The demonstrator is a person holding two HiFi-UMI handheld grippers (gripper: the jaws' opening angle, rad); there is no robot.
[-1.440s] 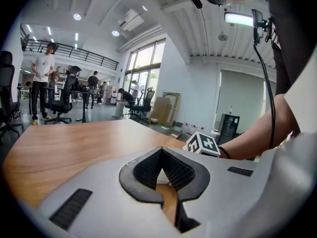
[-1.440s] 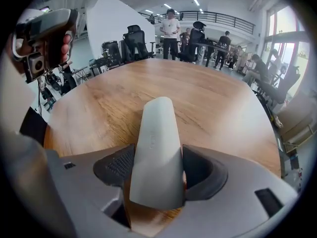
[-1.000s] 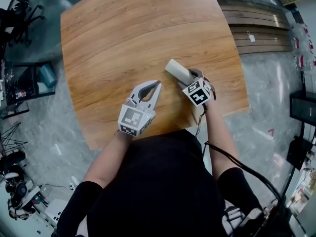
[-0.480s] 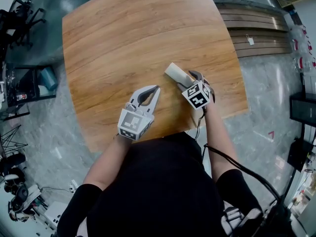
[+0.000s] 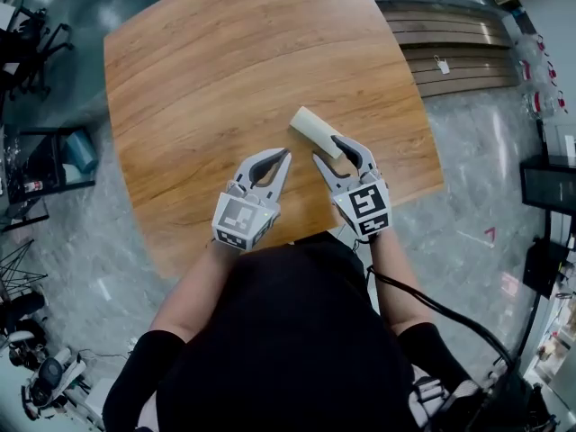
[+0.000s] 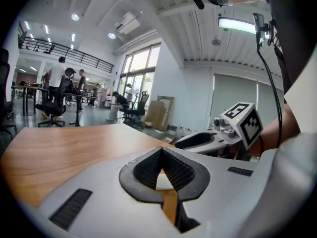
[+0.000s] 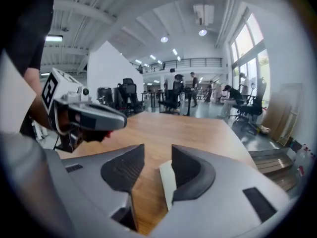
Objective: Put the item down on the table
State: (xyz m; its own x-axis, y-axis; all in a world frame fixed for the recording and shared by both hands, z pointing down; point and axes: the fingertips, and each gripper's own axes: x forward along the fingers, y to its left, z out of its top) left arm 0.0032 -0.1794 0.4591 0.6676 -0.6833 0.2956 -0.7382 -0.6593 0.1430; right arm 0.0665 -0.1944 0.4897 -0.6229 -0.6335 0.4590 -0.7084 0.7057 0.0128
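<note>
The item, a cream block (image 5: 313, 130), lies flat on the wooden table (image 5: 225, 70), just past my right gripper (image 5: 326, 149). That gripper's jaws stand apart and are closing, with nothing between the pads. In the right gripper view the block (image 7: 167, 181) shows beside and below the right finger (image 7: 190, 175) of the gripper (image 7: 157, 155), outside the gap. My left gripper (image 5: 284, 155) hovers to the left of the block, shut and empty. In its own view the left gripper's (image 6: 161, 151) tips meet.
The table's near edge (image 5: 297, 237) runs right under both grippers. Stacked wooden boards (image 5: 450, 57) lie on the floor at the right. A dark desk (image 5: 49, 165) stands to the left. Far-off people and office chairs (image 7: 173, 95) show beyond the table.
My right gripper has drawn back toward the body, off the cream block, which stays on the table. The left gripper has hardly moved.
</note>
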